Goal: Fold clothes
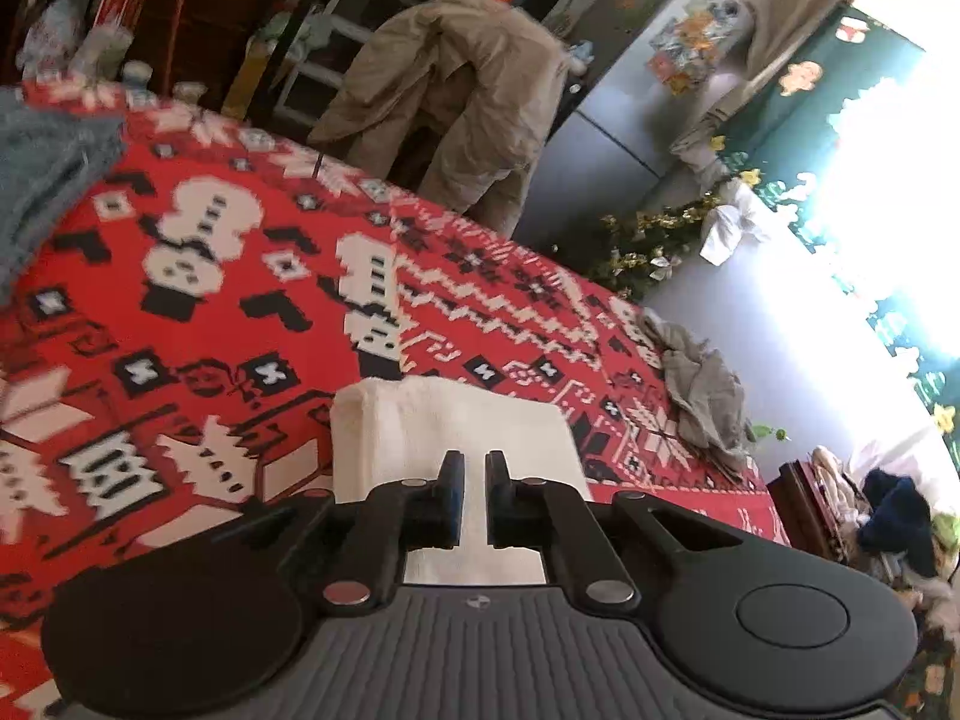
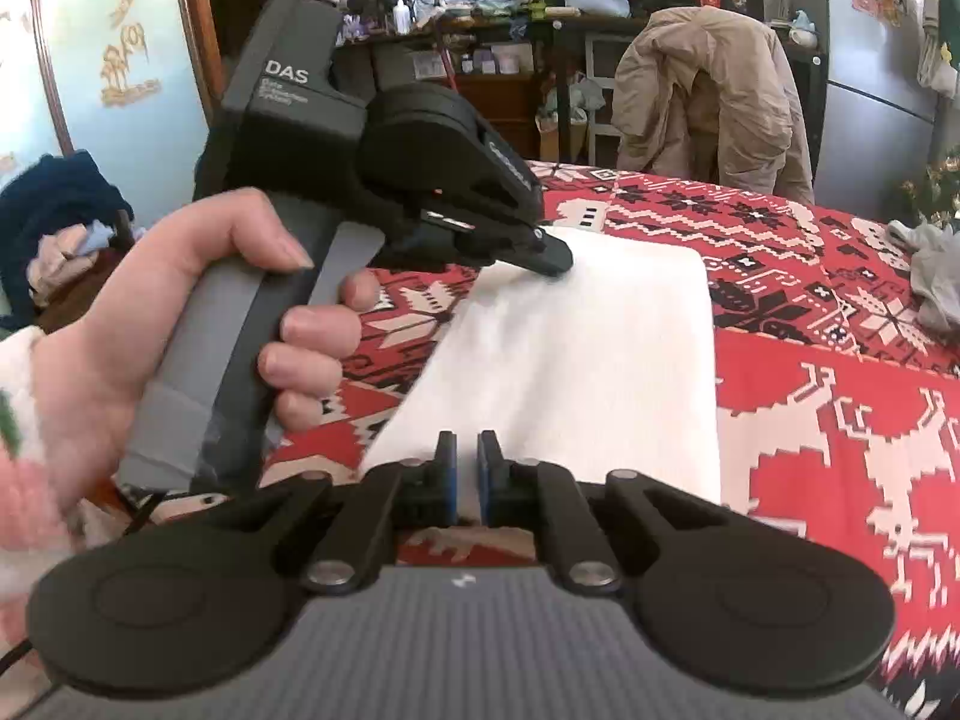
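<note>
A white cloth (image 1: 420, 420) (image 2: 570, 348) lies folded into a flat rectangle on the red patterned tablecloth (image 1: 240, 300) (image 2: 840, 360). My left gripper (image 1: 474, 456) is shut to a thin slit right over it. In the right wrist view a person's hand (image 2: 150, 312) holds that left gripper (image 2: 555, 261) with its tip resting on the cloth's far left corner. Whether any fabric is pinched there is hidden. My right gripper (image 2: 467, 438) hovers at the cloth's near edge, jaws a narrow gap apart, nothing pressed between the pads.
A crumpled grey garment (image 1: 702, 396) (image 2: 936, 282) lies near the table's right edge, and a blue-grey one (image 1: 42, 168) at the far left. A beige jacket (image 1: 456, 90) (image 2: 708, 90) hangs over a chair behind the table. Dark clothes (image 2: 54, 210) are piled at left.
</note>
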A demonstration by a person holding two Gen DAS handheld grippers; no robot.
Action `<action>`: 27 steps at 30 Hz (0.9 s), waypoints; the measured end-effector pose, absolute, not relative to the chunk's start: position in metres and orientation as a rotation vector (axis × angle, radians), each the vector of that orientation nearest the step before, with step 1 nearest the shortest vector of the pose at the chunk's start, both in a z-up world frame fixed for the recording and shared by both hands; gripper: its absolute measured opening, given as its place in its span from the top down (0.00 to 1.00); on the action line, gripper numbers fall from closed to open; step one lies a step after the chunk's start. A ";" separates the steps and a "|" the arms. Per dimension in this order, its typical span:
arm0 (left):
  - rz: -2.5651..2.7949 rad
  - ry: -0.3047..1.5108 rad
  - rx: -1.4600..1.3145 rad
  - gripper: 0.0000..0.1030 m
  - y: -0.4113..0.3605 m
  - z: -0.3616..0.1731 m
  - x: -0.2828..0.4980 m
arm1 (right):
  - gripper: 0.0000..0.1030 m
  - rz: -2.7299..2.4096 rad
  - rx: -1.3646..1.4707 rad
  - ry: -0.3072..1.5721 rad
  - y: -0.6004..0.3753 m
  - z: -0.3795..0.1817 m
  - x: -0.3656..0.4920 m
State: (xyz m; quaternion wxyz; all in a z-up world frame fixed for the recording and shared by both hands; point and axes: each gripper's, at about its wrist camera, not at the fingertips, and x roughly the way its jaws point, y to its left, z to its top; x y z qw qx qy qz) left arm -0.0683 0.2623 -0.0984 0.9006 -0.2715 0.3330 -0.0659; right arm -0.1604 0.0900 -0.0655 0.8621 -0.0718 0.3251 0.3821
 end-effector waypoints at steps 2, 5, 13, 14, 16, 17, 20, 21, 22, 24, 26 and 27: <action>-0.144 0.688 -0.558 0.95 0.264 -0.094 -0.078 | 0.91 0.788 -0.147 0.648 0.089 -0.063 -0.157; -0.166 0.709 -0.571 0.95 0.265 -0.098 -0.082 | 0.91 0.765 -0.135 0.622 0.098 -0.061 -0.142; -0.141 0.727 -0.555 0.96 0.265 -0.101 -0.083 | 0.90 0.756 -0.166 0.644 0.122 -0.081 -0.142; -0.138 0.729 -0.553 0.96 0.265 -0.101 -0.083 | 0.89 0.761 -0.171 0.644 0.120 -0.082 -0.149; -0.132 0.733 -0.549 0.96 0.265 -0.102 -0.083 | 0.89 0.771 -0.158 0.660 0.111 -0.079 -0.160; -0.129 0.735 -0.547 0.94 0.265 -0.102 -0.083 | 0.89 0.775 -0.150 0.668 0.107 -0.077 -0.165; -0.120 0.739 -0.549 0.73 0.266 -0.101 -0.087 | 0.87 0.773 -0.127 0.674 0.092 -0.068 -0.166; -0.110 0.737 -0.545 0.67 0.267 -0.098 -0.092 | 0.85 0.773 -0.119 0.675 0.088 -0.065 -0.167; -0.100 0.735 -0.540 0.67 0.267 -0.095 -0.096 | 0.81 0.763 -0.114 0.676 0.082 -0.061 -0.167; -0.079 0.736 -0.532 0.64 0.269 -0.092 -0.107 | 0.76 0.737 -0.091 0.677 0.069 -0.052 -0.168; -0.065 0.747 -0.540 0.63 0.271 -0.093 -0.116 | 0.73 0.722 -0.059 0.695 0.055 -0.046 -0.163; -0.060 0.756 -0.550 0.63 0.273 -0.094 -0.120 | 0.70 0.714 -0.041 0.706 0.048 -0.044 -0.159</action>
